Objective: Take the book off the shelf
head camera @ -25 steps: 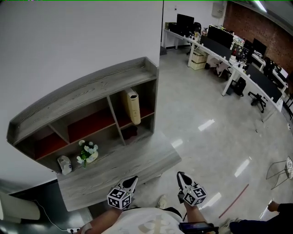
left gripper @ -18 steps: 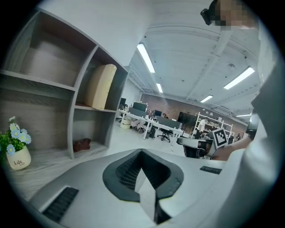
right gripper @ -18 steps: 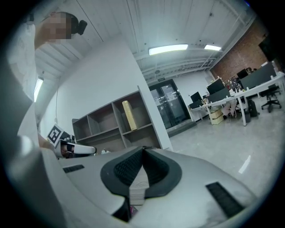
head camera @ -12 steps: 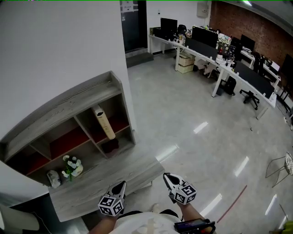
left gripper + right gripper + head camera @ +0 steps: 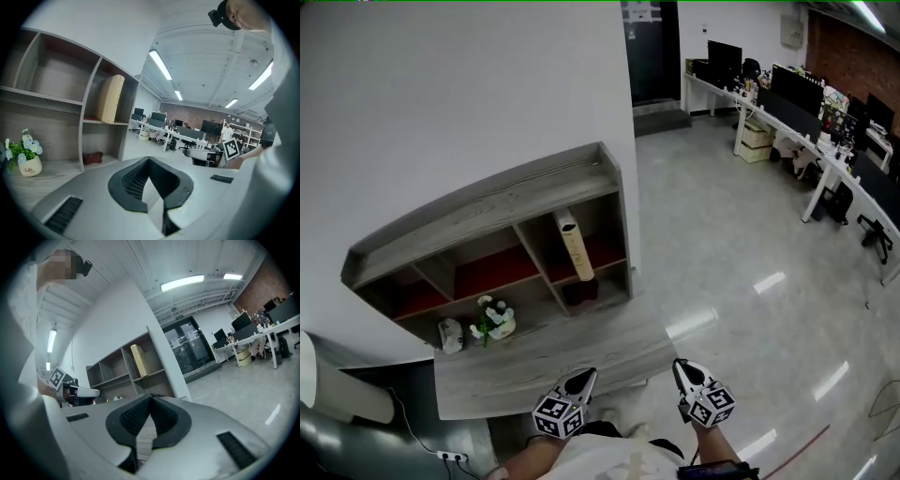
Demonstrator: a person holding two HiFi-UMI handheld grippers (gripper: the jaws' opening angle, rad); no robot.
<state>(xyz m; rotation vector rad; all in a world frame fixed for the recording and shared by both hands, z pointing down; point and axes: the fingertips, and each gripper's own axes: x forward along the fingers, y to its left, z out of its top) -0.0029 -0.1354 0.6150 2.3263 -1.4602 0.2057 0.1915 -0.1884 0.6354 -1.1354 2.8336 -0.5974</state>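
Head view: a grey wooden shelf (image 5: 487,208) is seen against a white wall (image 5: 441,94), with red-backed compartments and a broad bottom board that juts out at the front. The book (image 5: 575,246), cream in colour, is found in the upper compartment at the right end of the shelf, where it is tilted rather than upright. A dark red object (image 5: 581,291) is lodged in the compartment directly beneath it, and a small flower pot (image 5: 494,321) is set on the bottom board towards the left end. The left claw (image 5: 584,375) is shown at the front edge of that board, and the right claw (image 5: 680,366) just off its front right corner, above the glossy floor (image 5: 741,281). Both are well apart from the book. In the left gripper view the left claw is seen pressed together with nothing pinched, the book being visible beyond it. In the right gripper view the right claw is likewise pressed together and empty. Desks (image 5: 787,122) are lined along the far right of the room.
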